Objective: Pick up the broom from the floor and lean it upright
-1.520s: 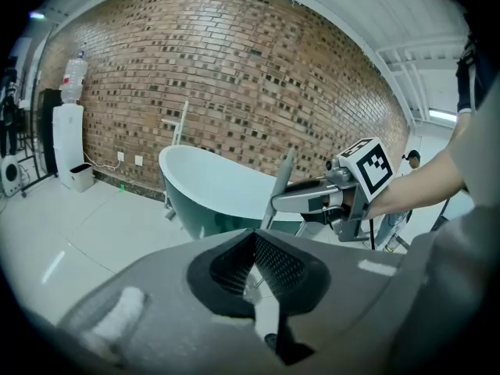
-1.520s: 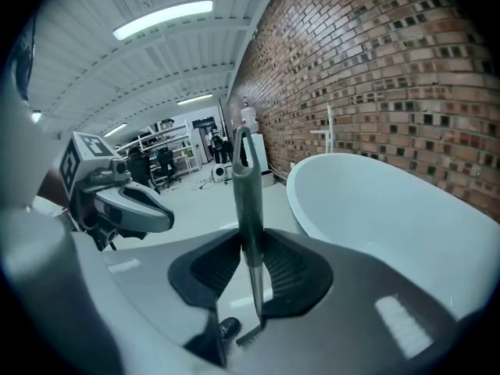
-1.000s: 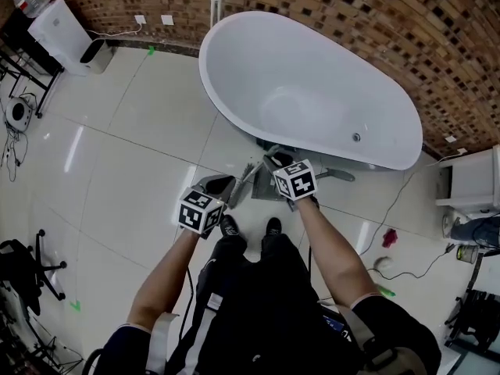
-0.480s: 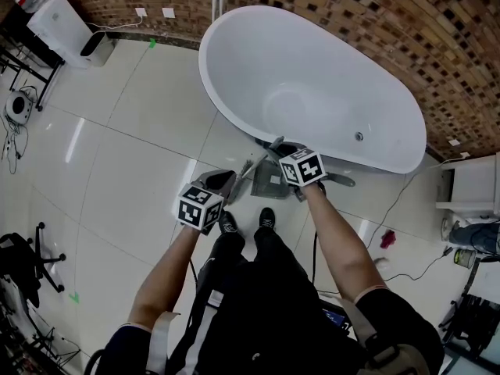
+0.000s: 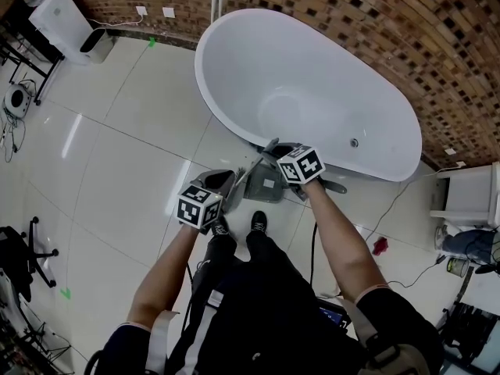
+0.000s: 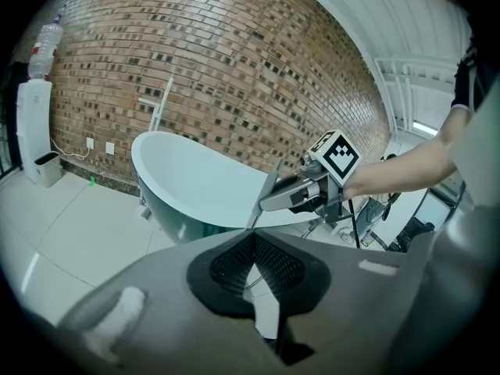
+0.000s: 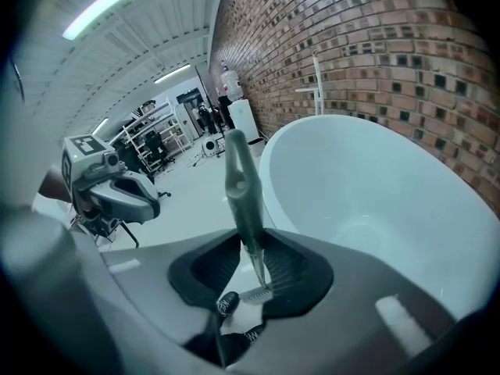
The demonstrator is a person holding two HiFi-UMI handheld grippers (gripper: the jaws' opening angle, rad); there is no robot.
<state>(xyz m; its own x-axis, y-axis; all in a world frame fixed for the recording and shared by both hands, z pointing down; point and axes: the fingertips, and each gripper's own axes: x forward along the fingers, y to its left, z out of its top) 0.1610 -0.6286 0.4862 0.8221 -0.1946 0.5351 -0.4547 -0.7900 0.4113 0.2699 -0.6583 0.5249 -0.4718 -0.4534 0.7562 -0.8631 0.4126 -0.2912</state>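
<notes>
So the person stood on the pale tiled floor (image 5: 117,155) right at the near side of the white bathtub (image 5: 328,61), brick wall (image 5: 375,22) running behind it; white water dispenser (image 6: 33,131) sat off in the far left corner.

The right gripper (image 7: 250,248) had the broom (image 7: 241,205); its jaws were partway closed and clamped on the grey handle just where the plastic grip narrows down. The grip end with the hang hole stuck up past the jaws; below them a thin rod ran down to a small pale bristly bit near the person's shoes (image 5: 256,222). Looked pretty steep, close to upright; honestly couldn't tell if the bottom end was touching the floor, or if any part rested on the tub.

The left gripper (image 6: 251,241) sat a bit left of and nearer than the right one; its jaws were drawn together at the tips with only a narrow slit behind them, and I couldn't see anything pinched in there. From its view the broom's handle came down to just past those tips, and the thin rod only showed through the slit, farther off; so near the stick, but not gripping it as far as I could see.
</notes>
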